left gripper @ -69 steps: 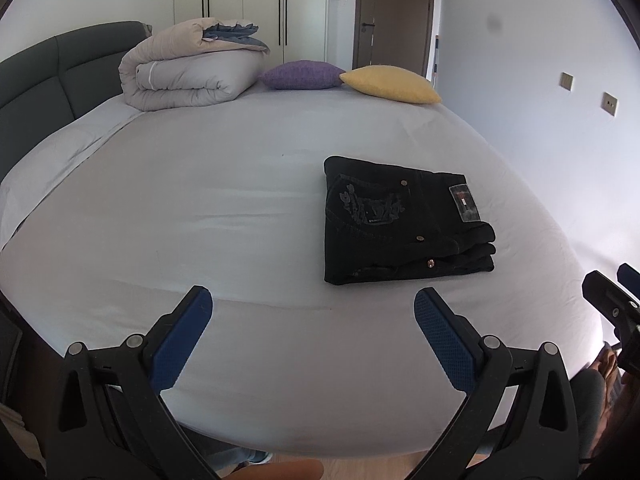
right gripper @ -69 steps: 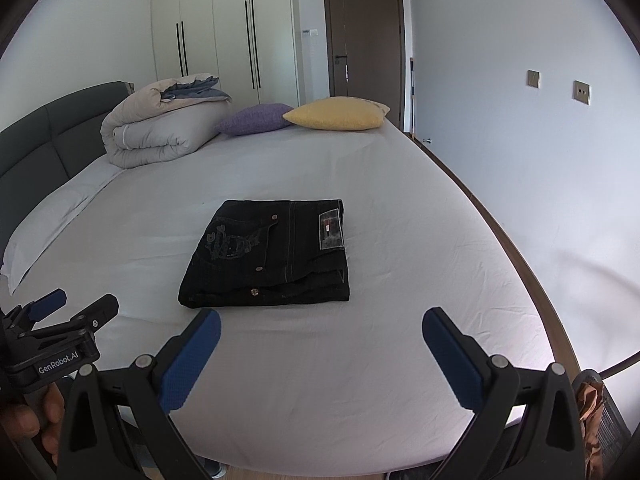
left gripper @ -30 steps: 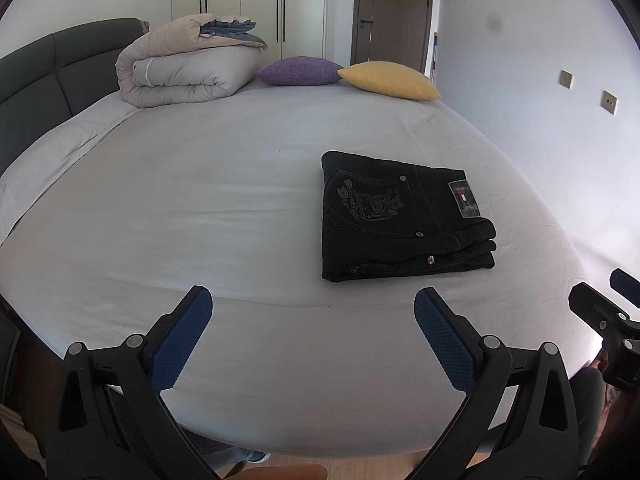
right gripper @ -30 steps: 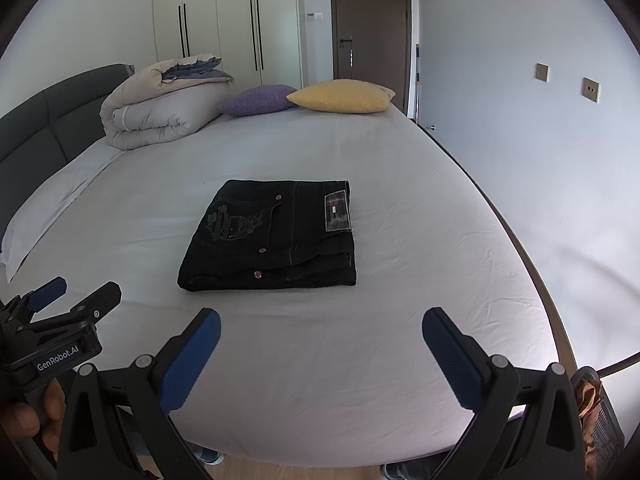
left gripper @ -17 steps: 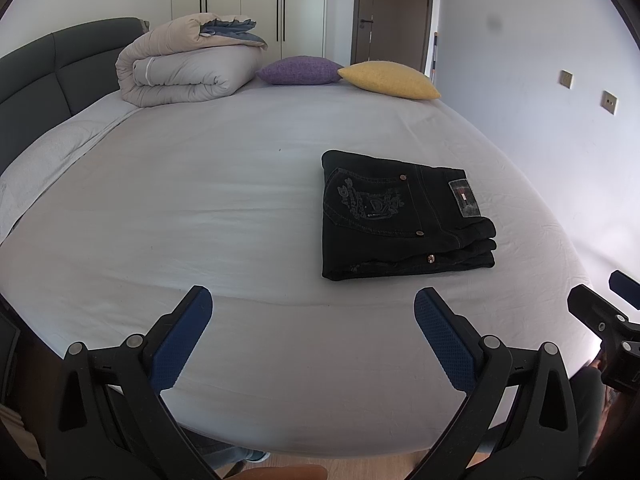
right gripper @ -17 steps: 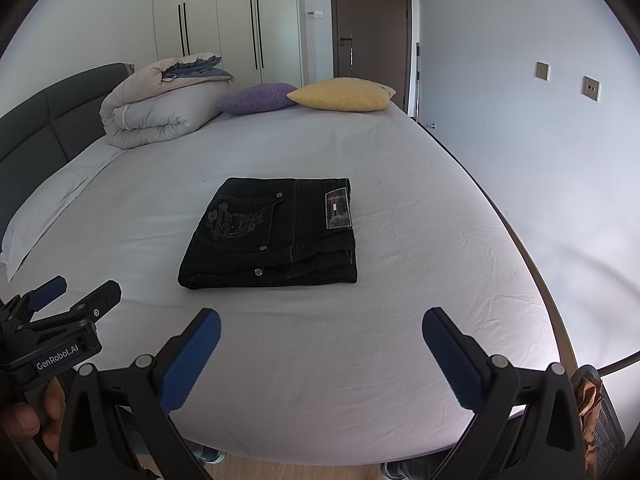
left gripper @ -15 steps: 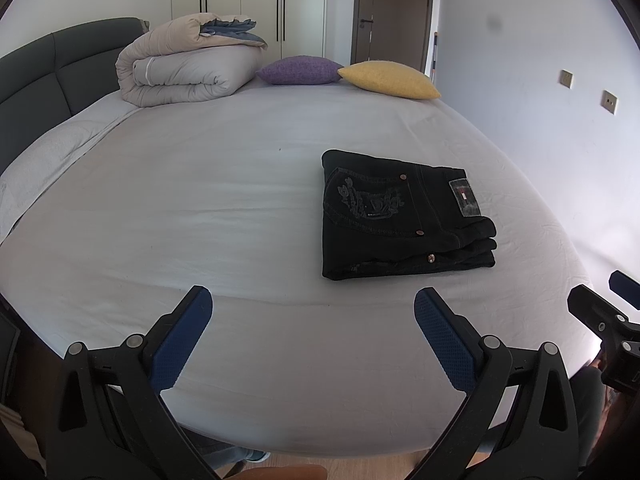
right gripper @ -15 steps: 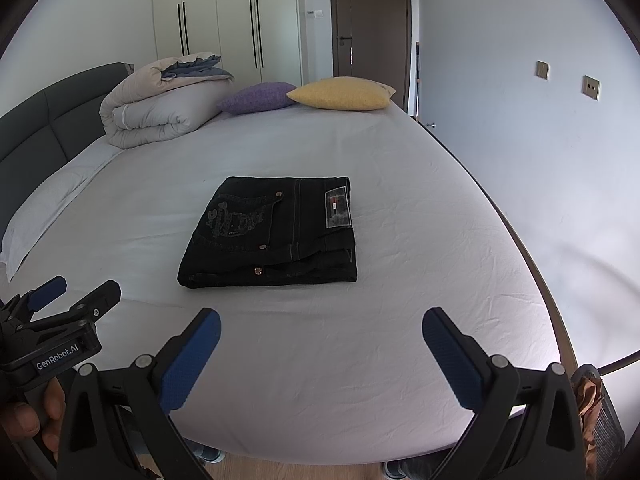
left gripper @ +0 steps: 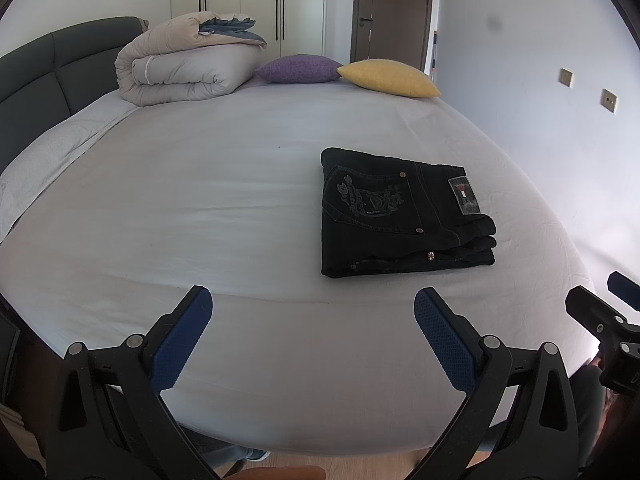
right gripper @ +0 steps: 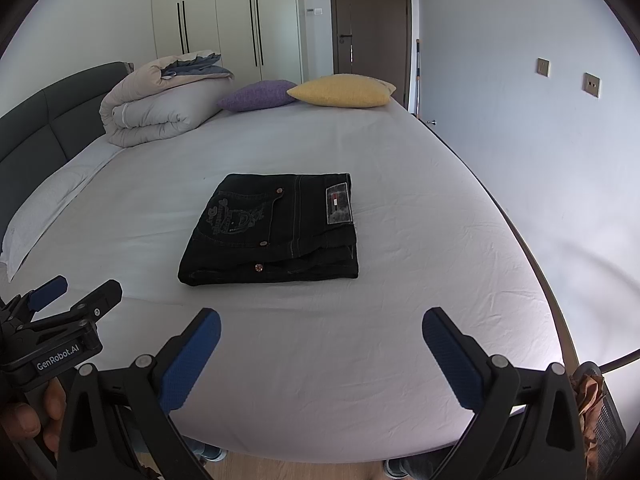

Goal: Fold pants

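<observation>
With both the left gripper (left gripper: 312, 312) and right gripper (right gripper: 322, 334) spread wide and empty, we judged any further contact could topple the stacked pants (right gripper: 276, 228).

Black jeans (right gripper: 272, 232) lie folded into a flat rectangle on the white bed sheet (right gripper: 400, 300), pocket embroidery and waistband patch facing up. The right gripper (right gripper: 320, 332) hovers near the bed's edge, jaws spread wide and empty. The left gripper (right gripper: 72, 300) shows at lower left, its fingers apart.
</observation>
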A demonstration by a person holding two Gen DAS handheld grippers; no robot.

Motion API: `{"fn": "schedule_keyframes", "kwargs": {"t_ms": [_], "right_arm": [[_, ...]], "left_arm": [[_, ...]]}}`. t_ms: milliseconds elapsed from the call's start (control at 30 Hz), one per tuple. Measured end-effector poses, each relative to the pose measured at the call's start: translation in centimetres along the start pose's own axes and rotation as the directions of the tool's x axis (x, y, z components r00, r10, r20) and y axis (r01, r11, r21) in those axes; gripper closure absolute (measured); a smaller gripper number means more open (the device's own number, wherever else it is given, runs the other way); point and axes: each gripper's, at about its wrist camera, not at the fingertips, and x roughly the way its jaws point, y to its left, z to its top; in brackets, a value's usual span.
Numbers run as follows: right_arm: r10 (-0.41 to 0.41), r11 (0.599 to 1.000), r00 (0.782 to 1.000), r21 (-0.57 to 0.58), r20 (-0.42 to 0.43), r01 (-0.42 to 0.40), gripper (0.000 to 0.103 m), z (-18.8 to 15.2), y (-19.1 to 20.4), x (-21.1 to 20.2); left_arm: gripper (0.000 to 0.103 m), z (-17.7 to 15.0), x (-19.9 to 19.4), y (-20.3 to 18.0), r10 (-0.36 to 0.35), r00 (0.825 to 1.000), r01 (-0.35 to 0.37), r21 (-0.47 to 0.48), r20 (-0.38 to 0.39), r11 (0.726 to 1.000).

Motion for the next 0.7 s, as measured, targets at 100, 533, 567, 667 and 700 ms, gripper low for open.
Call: {"fn": "schedule_keyframes", "kwargs": {"t_ms": [100,533,567,667,700], "right_arm": [[0.0,1.0,1.0,0.0,0.0,0.0,0.0,0.05,-0.03,0.0],[0.001,1.0,1.0,0.0,-0.002,-0.001,0.0,-0.1,-0.11,0.13],[0.001,1.0,1.0,-0.001,-0.003,-0.001,0.0,-0.23,-0.02,0.1],[0.001,1.0,1.0,0.0,-0.003,-0.001,0.0,-0.27,-0.1,0.09],[0.001,1.0,1.0,0.0,-0.003,-0.001,0.0,-0.33,-0.07,0.06]], "left_arm": [[0.0,0.01,-0.02,0.0,-0.001,1.0,0.001,0.0,0.0,1.0],[0.0,-0.22,0.1,0.04,-0.002,1.0,0.002,0.0,-0.002,1.0],[0.0,-0.22,0.09,0.04,-0.002,1.0,0.002,0.0,-0.002,1.0],[0.0,-0.19,0.06,0.05,-0.002,1.0,0.002,0.0,-0.002,1.0],[0.0,-0.12,0.01,0.08,-0.002,1.0,0.002,0.0,-0.002,1.0]]}}
